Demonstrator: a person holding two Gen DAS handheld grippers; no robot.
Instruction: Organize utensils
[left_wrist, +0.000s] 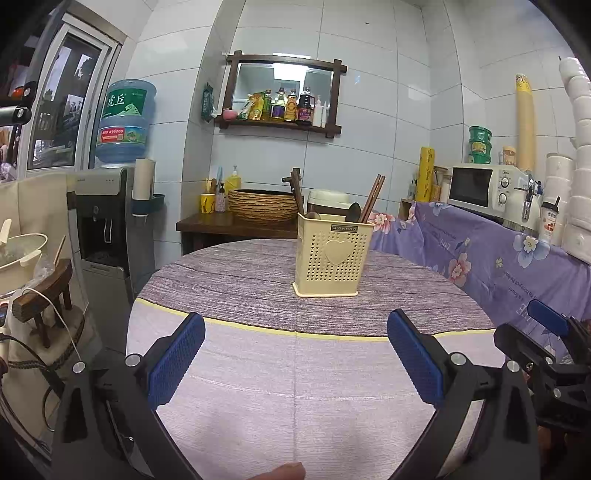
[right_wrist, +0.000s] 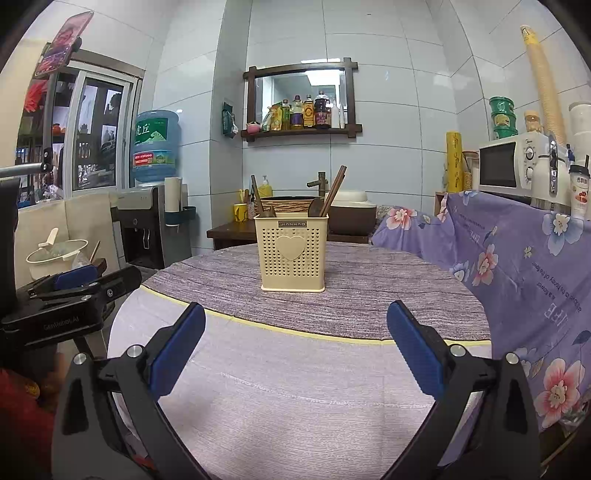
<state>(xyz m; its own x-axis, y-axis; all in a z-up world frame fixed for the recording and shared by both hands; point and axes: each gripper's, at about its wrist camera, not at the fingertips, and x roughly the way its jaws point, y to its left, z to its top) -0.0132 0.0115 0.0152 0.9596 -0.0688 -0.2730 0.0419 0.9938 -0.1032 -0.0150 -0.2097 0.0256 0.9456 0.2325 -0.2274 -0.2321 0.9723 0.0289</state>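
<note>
The cream utensil holder (right_wrist: 291, 252) on the table carries a small dark plate under its rim reading "JIANHAO"; in both views the letters appear mirrored. Far left, the blue water jug (left_wrist: 125, 120) on the dispenser shows the large characters "虎丘" on its green label, and a red band below with digits that look like "96000", the rest too small to read. In the right wrist view, the body of the left gripper (right_wrist: 62, 309) at near left bears pale lettering, roughly "Genrobot AI". The purple floral cloth (right_wrist: 528, 280) at right has printed English lines, including "LIFE", seen upside down.
</note>
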